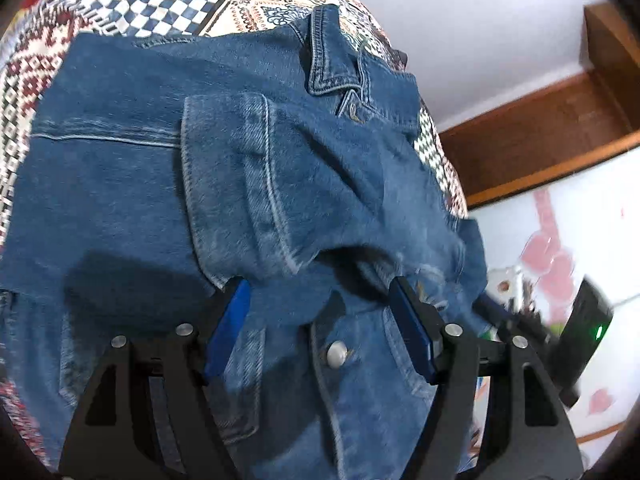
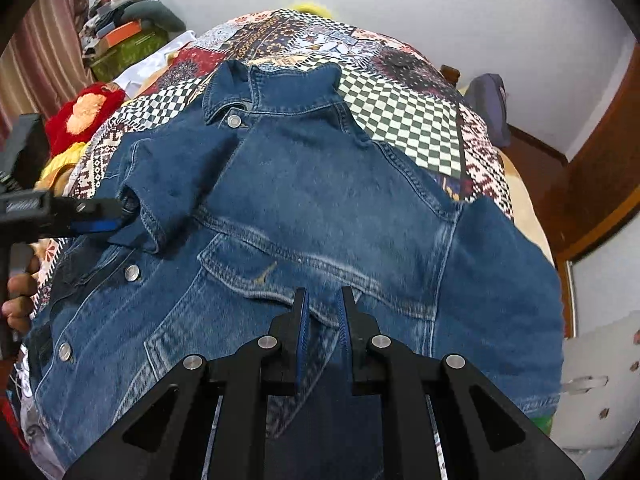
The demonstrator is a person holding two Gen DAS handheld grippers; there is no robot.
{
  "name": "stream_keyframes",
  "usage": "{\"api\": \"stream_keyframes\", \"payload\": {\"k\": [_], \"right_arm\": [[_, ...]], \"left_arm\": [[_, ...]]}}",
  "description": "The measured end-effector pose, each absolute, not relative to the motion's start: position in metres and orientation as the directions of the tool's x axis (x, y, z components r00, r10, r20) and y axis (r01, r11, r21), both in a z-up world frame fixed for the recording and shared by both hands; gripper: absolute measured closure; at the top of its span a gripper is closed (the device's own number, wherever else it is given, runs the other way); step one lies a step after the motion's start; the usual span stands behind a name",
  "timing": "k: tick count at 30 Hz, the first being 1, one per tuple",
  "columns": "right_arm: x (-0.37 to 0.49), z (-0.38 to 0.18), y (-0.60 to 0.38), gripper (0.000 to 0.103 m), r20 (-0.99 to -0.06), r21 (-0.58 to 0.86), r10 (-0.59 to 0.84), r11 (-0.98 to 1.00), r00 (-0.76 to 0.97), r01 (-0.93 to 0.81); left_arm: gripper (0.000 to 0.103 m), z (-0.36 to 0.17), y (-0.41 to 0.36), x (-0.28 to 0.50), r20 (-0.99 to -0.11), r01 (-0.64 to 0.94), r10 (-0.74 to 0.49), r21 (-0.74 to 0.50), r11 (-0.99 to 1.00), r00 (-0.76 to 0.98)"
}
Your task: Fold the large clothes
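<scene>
denim jacket [image 2: 304, 200], blue with metal snap buttons, lies front-up on the patchwork-quilted bed [image 2: 404, 112], one sleeve folded across the chest. left tool [image 1: 320, 300] spread wide at the sleeve cuff, gripping nothing. right tool [image 2: 323, 300] clenched, empty, over the chest pocket.

The blue denim jacket [image 2: 320, 200] in the middle of the right wrist view is a thick, matt woven cloth with pale raised stitching, a slightly fuzzy worn surface and round shiny metal snap buttons [image 2: 132, 273]. Under it lies a patchwork bedspread [image 2: 400, 112] of thin printed cloth, smooth and matt, and at the right edge of the frame the brown wooden bed frame [image 2: 600, 184] looks polished with a soft gloss. The black gripper fingers [image 2: 362, 332] at the bottom are matt hard plastic with bright metal pins and blue ribbed pads [image 1: 228, 328].
</scene>
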State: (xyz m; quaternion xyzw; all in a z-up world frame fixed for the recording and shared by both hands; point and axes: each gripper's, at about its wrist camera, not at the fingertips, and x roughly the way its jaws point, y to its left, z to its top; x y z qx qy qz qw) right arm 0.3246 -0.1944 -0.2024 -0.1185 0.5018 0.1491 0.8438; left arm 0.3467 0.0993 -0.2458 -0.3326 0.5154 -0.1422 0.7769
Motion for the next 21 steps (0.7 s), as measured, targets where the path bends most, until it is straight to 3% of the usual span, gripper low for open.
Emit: {"api": "stream_keyframes", "payload": {"k": [4,9,15,19,21], "right_arm": [[0.319,-0.203,-0.204,0.092,-0.883,-0.035,0.142,0.931,0.448,-0.364],[0.321,-0.203,-0.214,0.092,-0.881,-0.025,0.140,0.939,0.451,-0.342],[0.322,-0.204,-0.219,0.092,-0.878,0.005,0.162,0.943,0.450,-0.332],[0.320,-0.206,-0.220,0.092,-0.879,0.009,0.165,0.944,0.447,-0.331],[0.318,-0.205,-0.221,0.092,-0.878,0.013,0.169,0.944,0.449,-0.331]], "left_arm": [[0.033,-0.243,0.109,0.354,-0.635,-0.145,-0.607,-0.739,0.658,0.479],[0.033,-0.260,0.123,0.366,-0.614,-0.239,-0.622,-0.778,0.581,0.486],[0.036,-0.260,0.119,0.383,-0.683,-0.317,-0.545,-0.719,0.619,0.485],[0.071,-0.252,0.097,0.393,-0.808,-0.305,-0.377,-0.538,0.786,0.453],[0.078,-0.240,0.082,0.393,-0.835,-0.239,-0.289,-0.435,0.868,0.469]]}}
